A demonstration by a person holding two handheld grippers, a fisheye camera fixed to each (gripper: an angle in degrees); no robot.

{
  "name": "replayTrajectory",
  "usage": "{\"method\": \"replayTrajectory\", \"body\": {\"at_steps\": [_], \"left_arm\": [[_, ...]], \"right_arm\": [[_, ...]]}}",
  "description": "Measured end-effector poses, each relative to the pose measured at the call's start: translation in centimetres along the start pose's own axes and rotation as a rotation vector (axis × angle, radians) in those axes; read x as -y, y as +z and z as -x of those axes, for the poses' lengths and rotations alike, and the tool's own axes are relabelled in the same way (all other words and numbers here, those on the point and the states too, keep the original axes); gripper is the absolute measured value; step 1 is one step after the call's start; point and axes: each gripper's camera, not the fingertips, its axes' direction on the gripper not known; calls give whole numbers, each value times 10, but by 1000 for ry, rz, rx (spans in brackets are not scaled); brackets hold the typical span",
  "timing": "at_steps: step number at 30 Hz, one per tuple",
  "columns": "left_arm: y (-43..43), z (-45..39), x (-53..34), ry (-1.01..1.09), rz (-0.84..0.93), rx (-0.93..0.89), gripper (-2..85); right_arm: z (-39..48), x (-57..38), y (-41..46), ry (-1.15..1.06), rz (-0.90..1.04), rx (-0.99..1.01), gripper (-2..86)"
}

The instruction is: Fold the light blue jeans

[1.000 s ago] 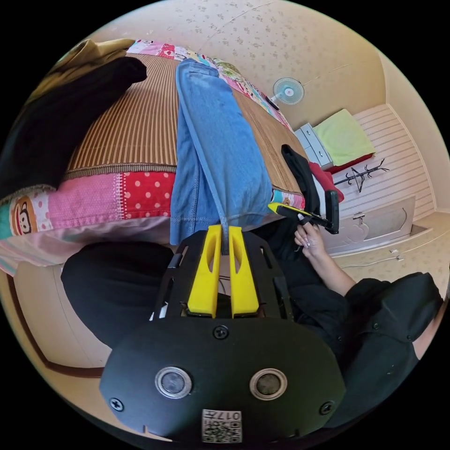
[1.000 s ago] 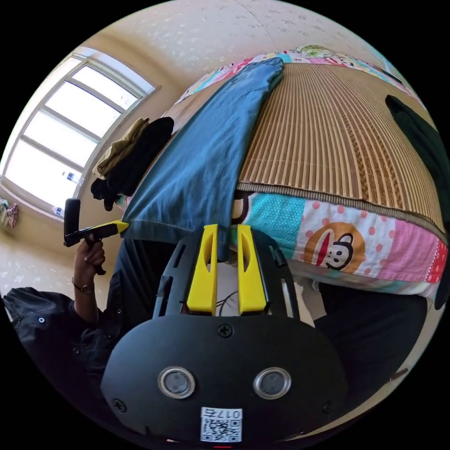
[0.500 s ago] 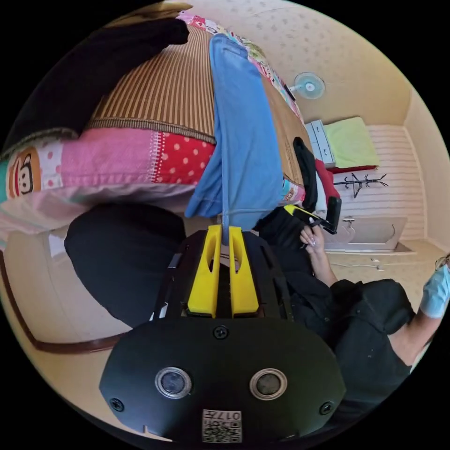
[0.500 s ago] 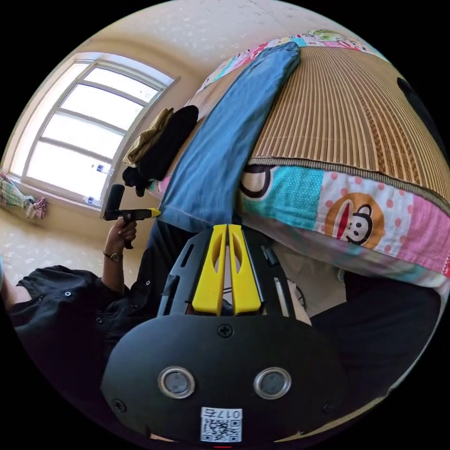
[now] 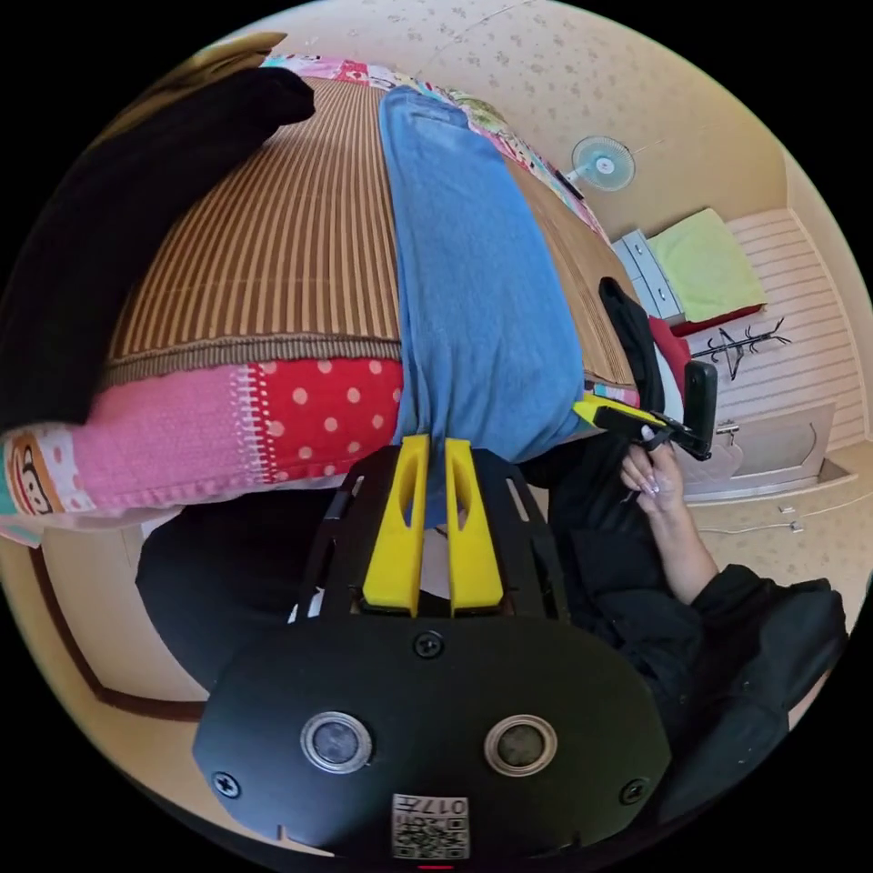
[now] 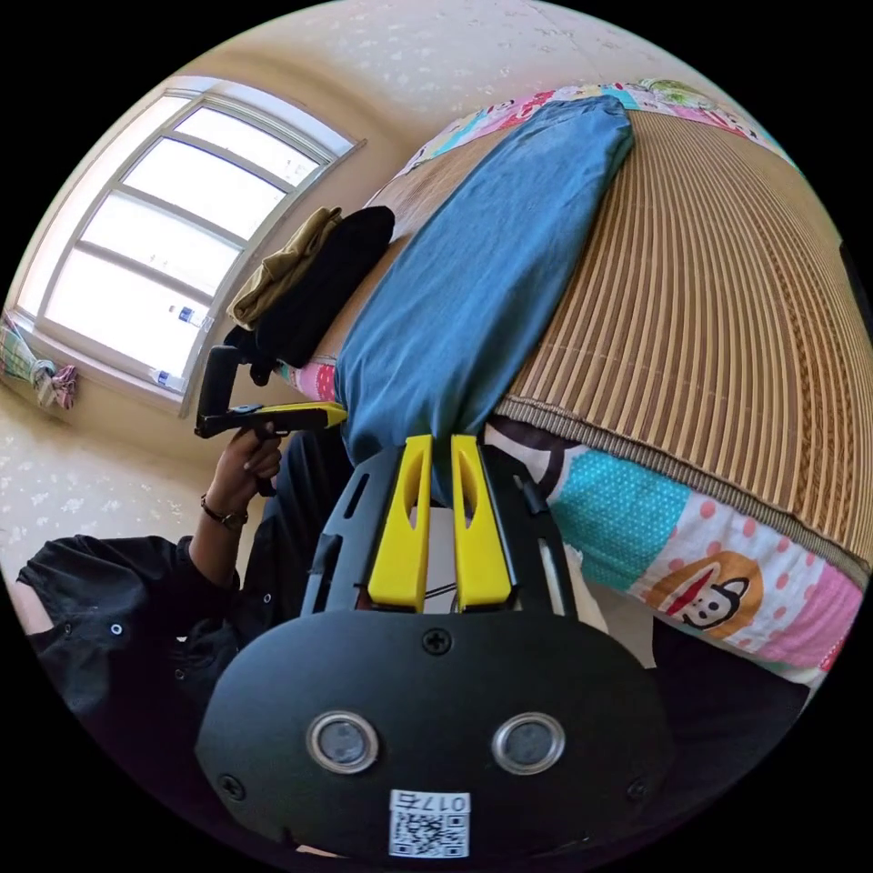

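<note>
The light blue jeans (image 5: 473, 273) lie lengthwise on the striped bamboo mat (image 5: 273, 245) of a bed, one end hanging over the near edge. My left gripper (image 5: 427, 447) is shut on that hanging end at one corner. In the right gripper view the jeans (image 6: 491, 264) run away along the mat, and my right gripper (image 6: 435, 446) is shut on the other corner. Each gripper also appears in the other's view, held by a hand: the right gripper (image 5: 627, 420) and the left gripper (image 6: 273, 416), their yellow tips at the denim edge.
A black garment (image 5: 136, 200) on an olive one (image 6: 282, 264) lies on the bed beside the jeans. More dark and red clothing (image 5: 637, 341) hangs at the bed's other side. Beyond are a window (image 6: 155, 236), a fan (image 5: 602, 164) and drawers (image 5: 650, 277). The person's black clothes are just below the grippers.
Both grippers have kept hold of the jeans' end and moved with it; both views have shifted. The folded, creased leg now lies broader and smoother along the mat and over the bed edge.
</note>
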Motion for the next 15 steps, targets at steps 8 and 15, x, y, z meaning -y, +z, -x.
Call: {"method": "replayTrajectory", "body": {"at_steps": [8, 15], "left_arm": [[44, -42, -21, 151, 370, -49, -4], [15, -29, -8, 107, 194, -131, 23]], "right_arm": [[-2, -47, -7, -96, 312, -93, 22], [-44, -57, -50, 66, 157, 73, 25]]}}
